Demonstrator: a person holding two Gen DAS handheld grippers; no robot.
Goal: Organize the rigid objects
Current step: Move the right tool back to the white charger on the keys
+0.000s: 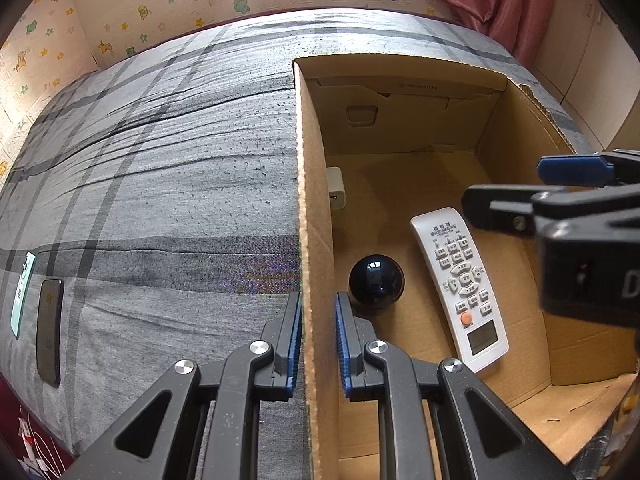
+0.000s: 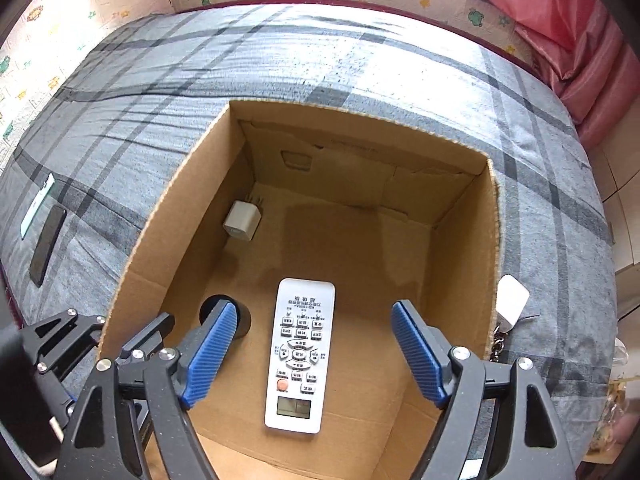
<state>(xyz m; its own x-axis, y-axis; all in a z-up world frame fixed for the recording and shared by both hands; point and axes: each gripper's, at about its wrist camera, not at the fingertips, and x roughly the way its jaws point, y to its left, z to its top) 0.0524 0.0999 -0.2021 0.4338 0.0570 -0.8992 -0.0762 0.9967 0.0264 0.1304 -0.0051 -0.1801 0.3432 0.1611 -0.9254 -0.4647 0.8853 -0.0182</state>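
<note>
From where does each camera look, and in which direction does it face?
Left wrist: sits on the left gripper, looks down along its fingers clamped on the cardboard box's side wall; the right gripper shows at the right.
Right wrist: sits on the right gripper, looks down into the box; its open fingers hang above the white remote; the left gripper shows lower left.
Shared: box, remote, black ball, white charger, black phone, bed.

Nothing reads clearly: the remote point(image 2: 299, 354) bears small printed lines and button labels (too fine to make out), the box point(image 1: 416, 86) a faint code.
</note>
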